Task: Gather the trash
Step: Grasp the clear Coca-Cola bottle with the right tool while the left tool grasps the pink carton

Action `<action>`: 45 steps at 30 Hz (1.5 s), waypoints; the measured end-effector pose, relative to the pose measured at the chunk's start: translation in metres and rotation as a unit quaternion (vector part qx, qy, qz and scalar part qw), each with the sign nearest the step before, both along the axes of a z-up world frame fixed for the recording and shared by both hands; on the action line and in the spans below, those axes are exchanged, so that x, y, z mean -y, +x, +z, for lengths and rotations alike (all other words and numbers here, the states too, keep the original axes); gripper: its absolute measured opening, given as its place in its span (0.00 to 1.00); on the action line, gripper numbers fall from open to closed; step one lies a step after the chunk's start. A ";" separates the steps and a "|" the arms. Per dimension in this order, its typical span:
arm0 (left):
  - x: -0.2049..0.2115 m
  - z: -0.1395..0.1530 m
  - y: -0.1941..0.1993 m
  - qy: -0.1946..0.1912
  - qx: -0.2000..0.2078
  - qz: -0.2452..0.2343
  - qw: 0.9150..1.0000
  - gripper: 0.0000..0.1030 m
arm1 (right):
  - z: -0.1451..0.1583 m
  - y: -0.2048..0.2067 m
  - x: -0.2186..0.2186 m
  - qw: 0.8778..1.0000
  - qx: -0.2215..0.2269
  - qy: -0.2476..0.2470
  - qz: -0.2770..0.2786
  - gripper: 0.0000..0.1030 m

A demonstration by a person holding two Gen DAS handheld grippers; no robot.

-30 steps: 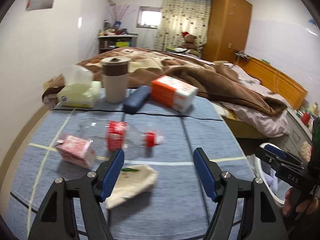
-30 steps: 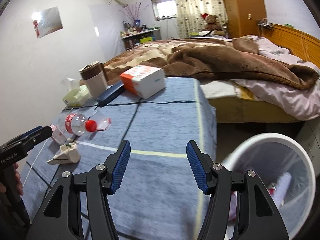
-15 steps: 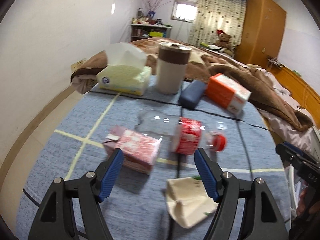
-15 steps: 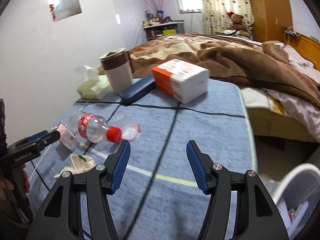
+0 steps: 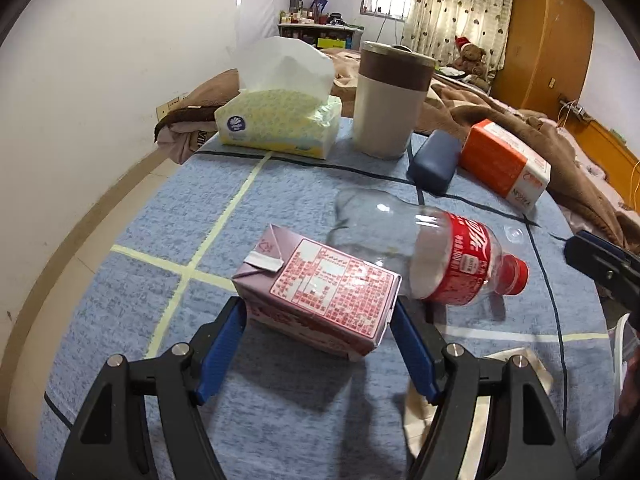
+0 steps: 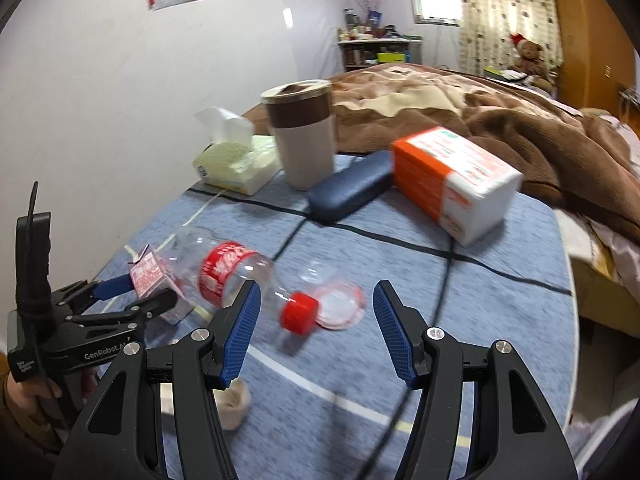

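A pink drink carton (image 5: 320, 292) lies on the blue cloth table (image 5: 168, 216). My left gripper (image 5: 320, 344) is open, its blue fingers on either side of the carton's near end; it also shows in the right wrist view (image 6: 132, 292). An empty clear bottle with a red label and cap (image 5: 440, 256) lies just behind the carton. My right gripper (image 6: 316, 328) is open above the table, the bottle's red cap (image 6: 298, 312) and a clear plastic lid (image 6: 340, 304) between its fingers. A crumpled beige wrapper (image 5: 516, 368) lies at the near right, partly hidden.
A yellow tissue box (image 5: 276, 120), a beige and brown cup (image 5: 392, 100), a dark blue case (image 5: 434, 160) and an orange and white pack (image 5: 504, 164) stand along the table's far side. A bed with a brown blanket (image 6: 520, 112) lies behind.
My left gripper has moved forward and left until its fingers flank the pink carton. My right gripper has swung left from the bin toward the bottle's cap.
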State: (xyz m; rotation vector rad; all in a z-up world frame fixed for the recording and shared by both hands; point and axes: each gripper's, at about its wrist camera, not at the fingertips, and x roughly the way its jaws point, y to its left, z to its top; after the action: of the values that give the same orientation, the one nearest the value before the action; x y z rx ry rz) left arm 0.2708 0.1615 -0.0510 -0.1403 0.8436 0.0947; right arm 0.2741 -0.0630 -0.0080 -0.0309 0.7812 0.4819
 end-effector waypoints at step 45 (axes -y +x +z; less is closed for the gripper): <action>-0.063 -0.003 0.014 -0.027 -0.014 0.038 0.999 0.60 | -0.030 0.034 -0.092 0.986 -0.040 -0.104 0.127 0.70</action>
State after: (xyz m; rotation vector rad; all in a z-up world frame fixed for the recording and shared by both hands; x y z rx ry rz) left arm 0.2845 0.2245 -0.0543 -0.2223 0.8696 0.1448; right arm 0.3082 0.0291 -0.0379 -0.3107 0.9104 0.6442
